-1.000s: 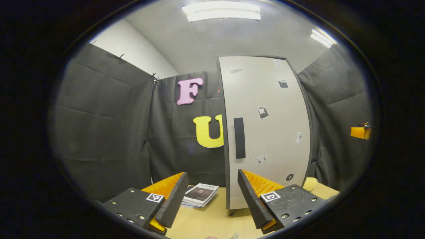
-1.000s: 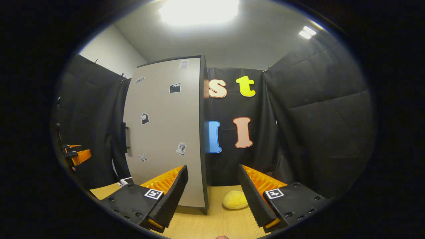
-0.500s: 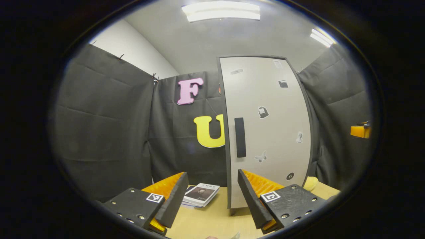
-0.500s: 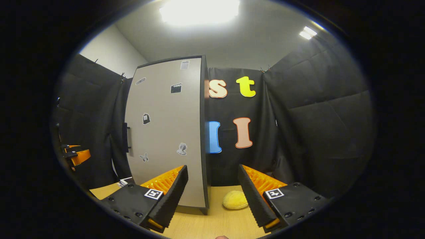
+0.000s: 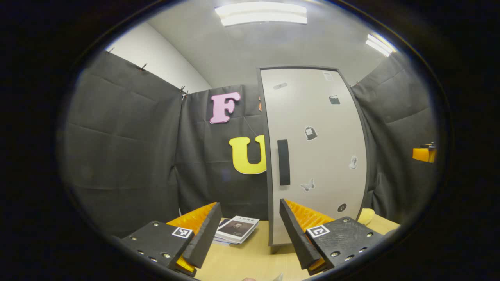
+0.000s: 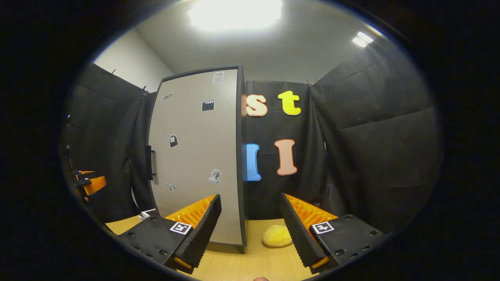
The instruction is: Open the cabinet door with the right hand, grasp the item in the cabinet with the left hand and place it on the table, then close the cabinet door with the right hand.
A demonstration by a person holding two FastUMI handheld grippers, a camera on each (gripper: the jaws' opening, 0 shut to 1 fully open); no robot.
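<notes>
Grey cabinet door [image 5: 316,156] standing shut w/ dark handle [image 5: 283,162] untouched, so item presumably inside, unseen; left gripper [image 5: 250,230] & right gripper [image 6: 250,228] both hanging back over wood table [image 6: 250,265], jaws spread wide, gripping nothing, prob. readying for handle.

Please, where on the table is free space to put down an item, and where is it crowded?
Free: bare table between the booklets and the cabinet, and in front of the yellow sponge in the right gripper view. Crowded: the booklets' corner and beside the sponge.
</notes>
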